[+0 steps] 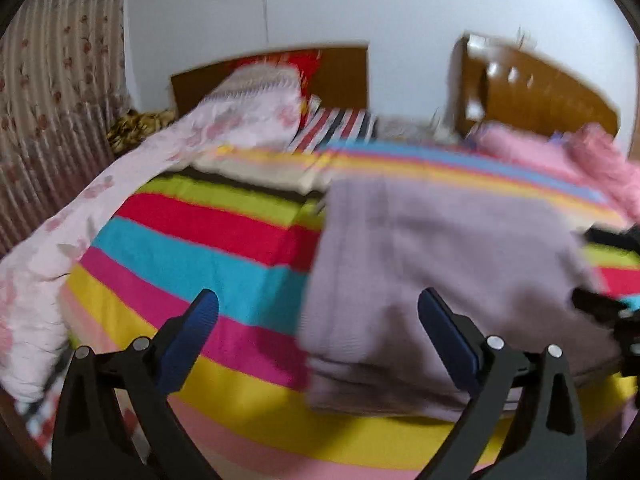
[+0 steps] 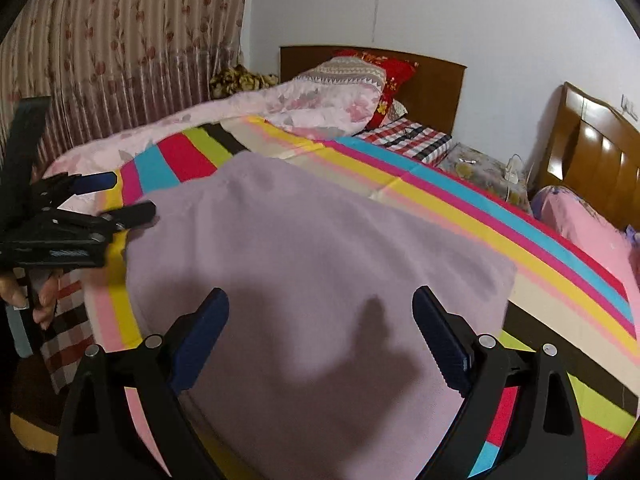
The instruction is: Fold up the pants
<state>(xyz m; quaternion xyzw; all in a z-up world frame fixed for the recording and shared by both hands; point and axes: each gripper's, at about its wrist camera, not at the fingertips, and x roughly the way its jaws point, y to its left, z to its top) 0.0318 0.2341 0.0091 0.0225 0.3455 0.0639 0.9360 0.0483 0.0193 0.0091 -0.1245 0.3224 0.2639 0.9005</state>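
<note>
The mauve pants [image 2: 312, 264] lie folded into a flat block on the rainbow-striped bedspread [image 2: 460, 200]. In the left wrist view the pants [image 1: 448, 272] lie to the right of centre. My left gripper [image 1: 318, 310] is open and empty above the pants' left edge; it also shows in the right wrist view [image 2: 128, 196] at the left, open. My right gripper [image 2: 320, 308] is open and empty, hovering over the near part of the pants. Its black fingers [image 1: 600, 304] show at the right edge of the left wrist view.
A pink floral quilt [image 2: 248, 116] lies along the bed's far left. Pillows [image 2: 360, 72] rest at the wooden headboard [image 2: 432, 84]. A curtain [image 2: 120, 40] hangs at the left. A second bed with pink bedding [image 2: 588, 224] stands at the right, a nightstand [image 2: 480, 168] between.
</note>
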